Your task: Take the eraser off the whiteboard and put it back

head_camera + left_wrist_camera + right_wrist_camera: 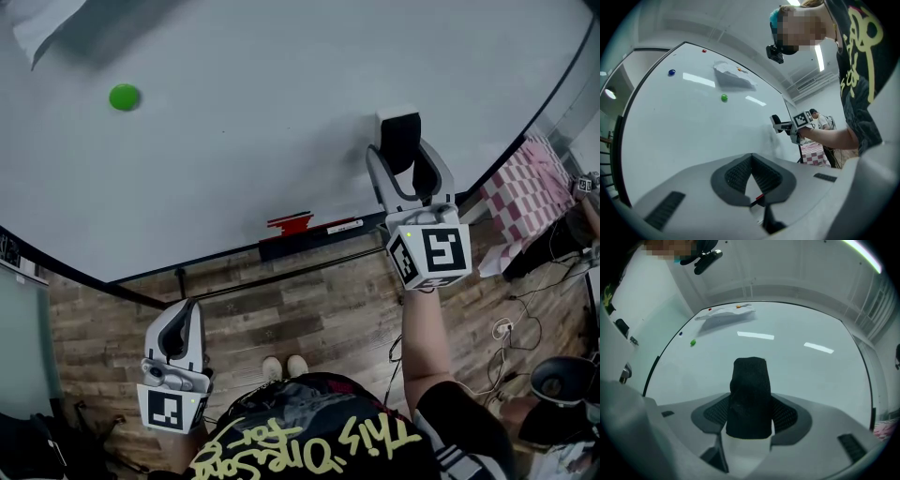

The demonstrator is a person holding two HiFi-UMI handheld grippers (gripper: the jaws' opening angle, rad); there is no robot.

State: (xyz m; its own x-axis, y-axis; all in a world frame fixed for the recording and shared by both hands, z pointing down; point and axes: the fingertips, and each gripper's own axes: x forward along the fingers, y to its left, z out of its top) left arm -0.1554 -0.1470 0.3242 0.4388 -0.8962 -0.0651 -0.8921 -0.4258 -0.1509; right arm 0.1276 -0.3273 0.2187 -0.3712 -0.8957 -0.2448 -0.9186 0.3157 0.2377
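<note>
The right gripper [403, 155] clamps the eraser [400, 131] by its sides close to the whiteboard [281, 112], apparently for placing, while the left gripper [180, 328] hangs low, closed and empty.

One whiteboard [281, 112], one eraser [400, 131], two claws [185, 314] [404, 156], four magnets [724, 98] [671, 72] [704, 50] [739, 69], one paper sheet [733, 77]

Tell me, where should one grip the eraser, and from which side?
Grip the eraser across its narrow width, on the two long sides, coming square to the whiteboard, as the right gripper holds it: those sides look flat and parallel.
</note>
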